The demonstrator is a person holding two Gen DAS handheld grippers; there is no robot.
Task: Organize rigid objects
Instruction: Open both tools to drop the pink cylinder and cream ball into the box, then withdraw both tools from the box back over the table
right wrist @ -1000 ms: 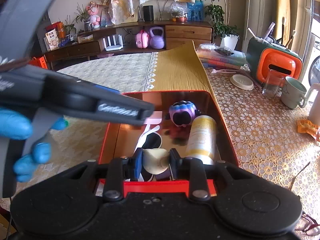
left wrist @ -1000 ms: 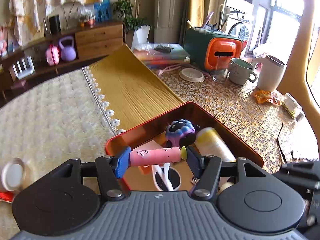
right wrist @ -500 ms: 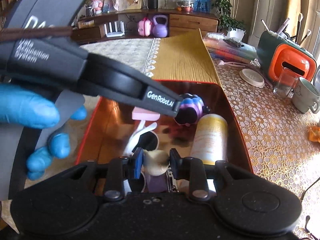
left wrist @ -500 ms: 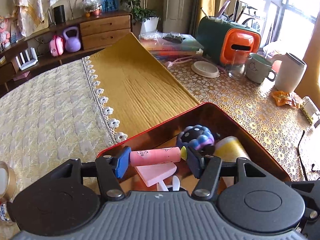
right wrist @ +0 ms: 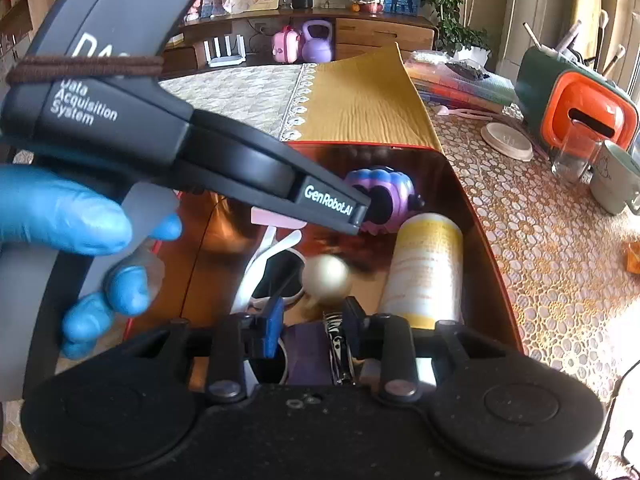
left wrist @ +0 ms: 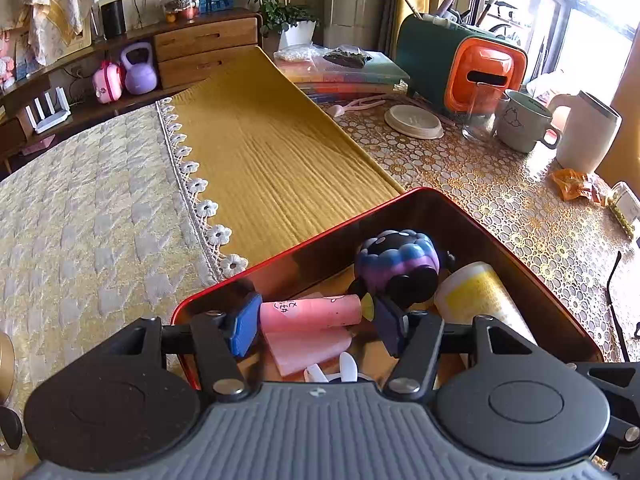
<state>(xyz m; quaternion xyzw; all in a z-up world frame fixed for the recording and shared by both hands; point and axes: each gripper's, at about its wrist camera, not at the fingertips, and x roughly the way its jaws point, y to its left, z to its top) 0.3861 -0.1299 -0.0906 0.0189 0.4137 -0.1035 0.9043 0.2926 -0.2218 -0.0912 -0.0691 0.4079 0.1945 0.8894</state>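
Sunlit living room, table under gold lace-pattern cloth (left wrist: 500,184) and a mustard runner (left wrist: 272,160); on it, a red tin tray (left wrist: 520,236), the landmark for all below. Left gripper (left wrist: 312,314) above the tray's near-left corner, clamped end to end on a pink cylinder (left wrist: 310,312) held crosswise. Right gripper (right wrist: 310,322) over the tray's near edge, jaws just widened, pads clear of a blurred cream ball (right wrist: 326,280) just ahead of them, apparently loose. Inside the tray: purple-and-blue toy (left wrist: 396,264) at the far corner, yellow-and-white bottle (right wrist: 424,268) lying along the right wall, white-framed sunglasses (right wrist: 276,272) mid-floor, flat pink piece (left wrist: 308,346) under the cylinder. Blue-gloved hand (right wrist: 80,232) on the left gripper's handle, left of the tray. Mug (left wrist: 520,122) and orange-fronted box (left wrist: 480,72) well beyond the tray.
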